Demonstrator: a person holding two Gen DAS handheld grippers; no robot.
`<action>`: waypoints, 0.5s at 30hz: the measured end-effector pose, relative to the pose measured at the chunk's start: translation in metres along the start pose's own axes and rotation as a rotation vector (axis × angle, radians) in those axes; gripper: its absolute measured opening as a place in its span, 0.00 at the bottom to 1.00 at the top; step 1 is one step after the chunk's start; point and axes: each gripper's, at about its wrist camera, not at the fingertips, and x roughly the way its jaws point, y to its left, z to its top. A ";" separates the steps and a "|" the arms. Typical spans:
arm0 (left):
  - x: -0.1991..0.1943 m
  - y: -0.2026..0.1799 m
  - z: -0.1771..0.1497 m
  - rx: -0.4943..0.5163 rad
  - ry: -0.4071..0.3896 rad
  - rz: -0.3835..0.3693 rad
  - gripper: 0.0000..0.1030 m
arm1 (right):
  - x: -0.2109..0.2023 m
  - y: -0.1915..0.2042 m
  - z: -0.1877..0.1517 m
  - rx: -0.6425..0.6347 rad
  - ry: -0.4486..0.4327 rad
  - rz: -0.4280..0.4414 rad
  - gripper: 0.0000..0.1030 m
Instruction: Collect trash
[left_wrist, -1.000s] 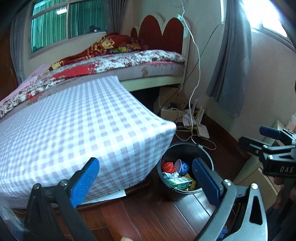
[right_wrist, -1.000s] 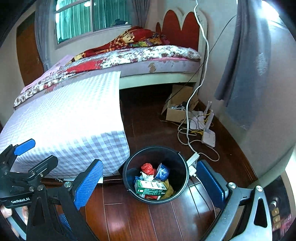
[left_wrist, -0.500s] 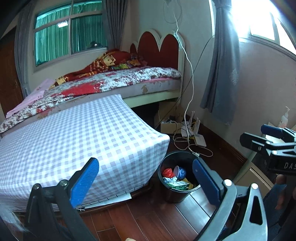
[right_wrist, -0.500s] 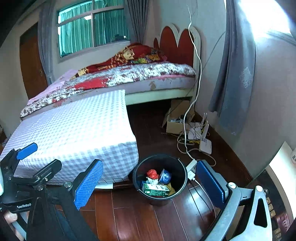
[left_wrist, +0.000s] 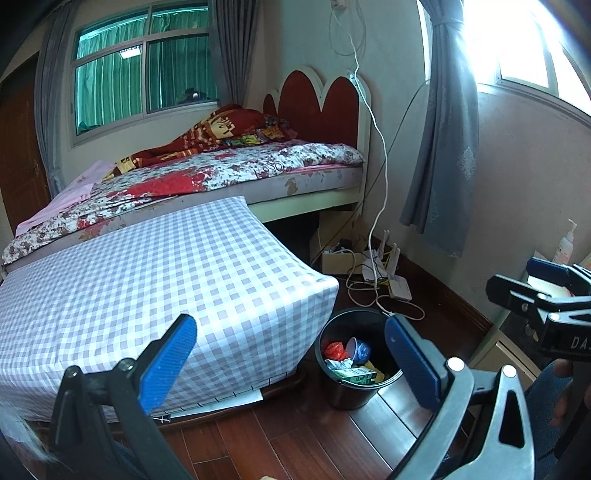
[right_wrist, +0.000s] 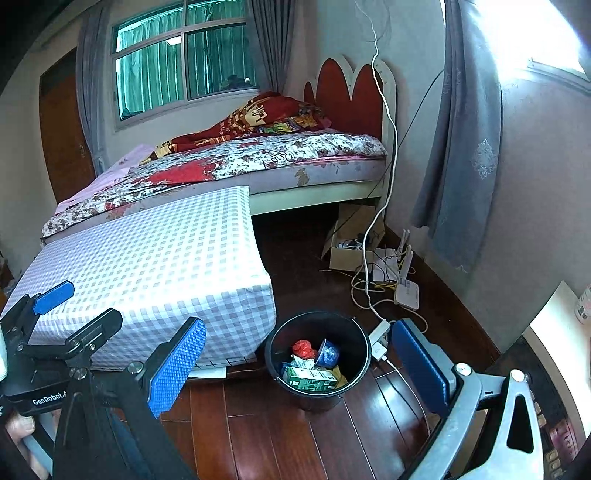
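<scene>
My left gripper (left_wrist: 291, 363) is released, jaws spread wide, nothing between the blue pads (left_wrist: 168, 363). Its lower frame is cut off by the picture edge. The checked mattress (left_wrist: 147, 288) hides the floor behind it. Just right of the mattress corner, on the wooden floor (right_wrist: 288, 439), stands the black bucket (right_wrist: 317, 360). It contains the trash: a green carton (right_wrist: 309, 380), a red crumpled wrapper (right_wrist: 303, 348), a blue cup (right_wrist: 329, 352) and white paper; items underneath are hard to make out. Behind it, a cardboard box (right_wrist: 349, 245) holds tangled cables. My right gripper (right_wrist: 303, 373) is likewise released and empty, partly cut off at the bottom.
</scene>
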 end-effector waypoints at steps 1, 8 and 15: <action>0.001 0.000 0.000 0.000 0.001 -0.001 0.99 | 0.000 -0.001 -0.001 0.003 0.001 0.000 0.99; 0.000 -0.002 0.000 0.007 0.002 -0.004 0.99 | 0.001 -0.002 -0.004 0.002 0.010 -0.005 0.99; -0.001 -0.003 0.001 0.009 0.003 -0.018 0.99 | -0.001 -0.002 -0.004 0.003 0.009 0.001 0.99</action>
